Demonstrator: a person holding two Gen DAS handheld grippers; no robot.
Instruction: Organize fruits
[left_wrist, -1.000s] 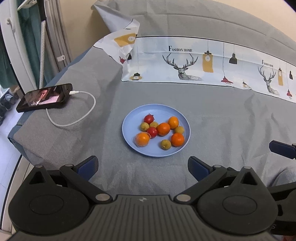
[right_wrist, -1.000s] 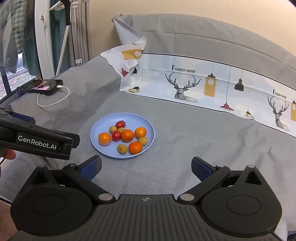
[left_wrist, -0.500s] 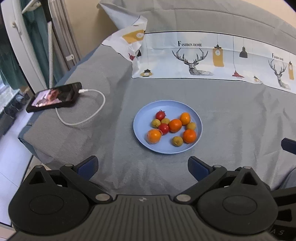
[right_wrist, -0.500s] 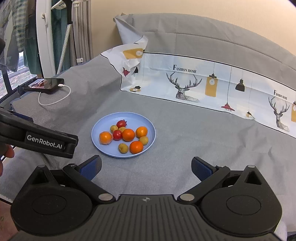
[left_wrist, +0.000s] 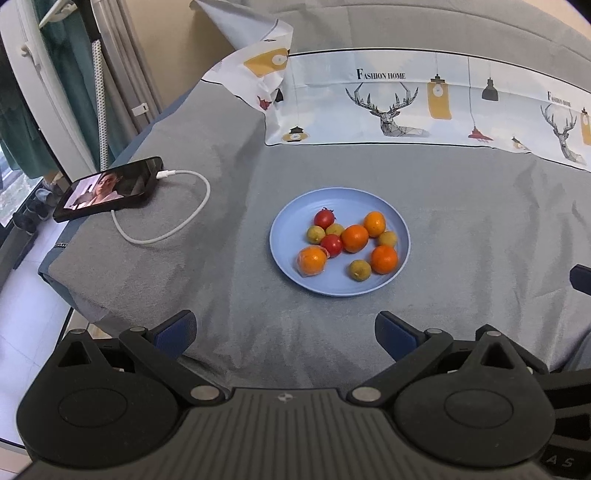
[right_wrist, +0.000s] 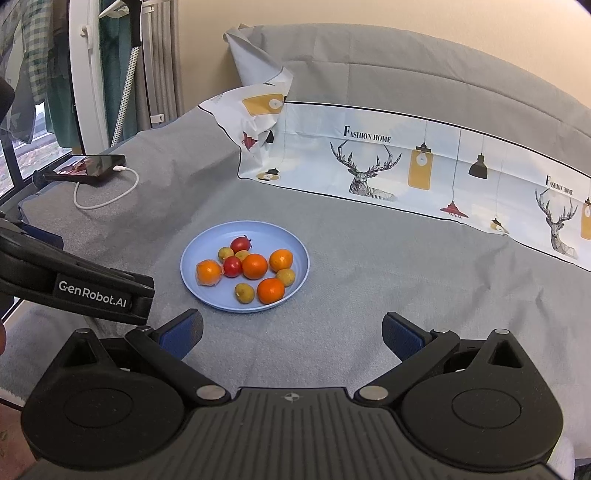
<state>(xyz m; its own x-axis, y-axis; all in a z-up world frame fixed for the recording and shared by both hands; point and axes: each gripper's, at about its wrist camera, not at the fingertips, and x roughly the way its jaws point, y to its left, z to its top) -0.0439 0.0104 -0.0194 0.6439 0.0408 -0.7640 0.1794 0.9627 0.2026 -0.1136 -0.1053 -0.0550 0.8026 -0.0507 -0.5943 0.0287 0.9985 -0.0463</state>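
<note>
Ten small fruits are gathered on a blue plate that is set near the middle of a grey bedspread. Four oranges are counted, one of them, at the left of the group, wrapped in clear film. Two red fruits are seen toward the plate's far left, and four yellow-green fruits are scattered among the others. Most of the fruits are touching a neighbour.

The left claw is held above the near edge of the bed, its blue-padded fingers spread wide apart with nothing between them. The right claw is likewise held apart and empty, with the plate ahead of it and slightly to its left.

At the bed's left edge a phone with a lit screen is lying, and a white cable is plugged into it. A printed pillowcase with deer and lamps is spread beyond the plate.
</note>
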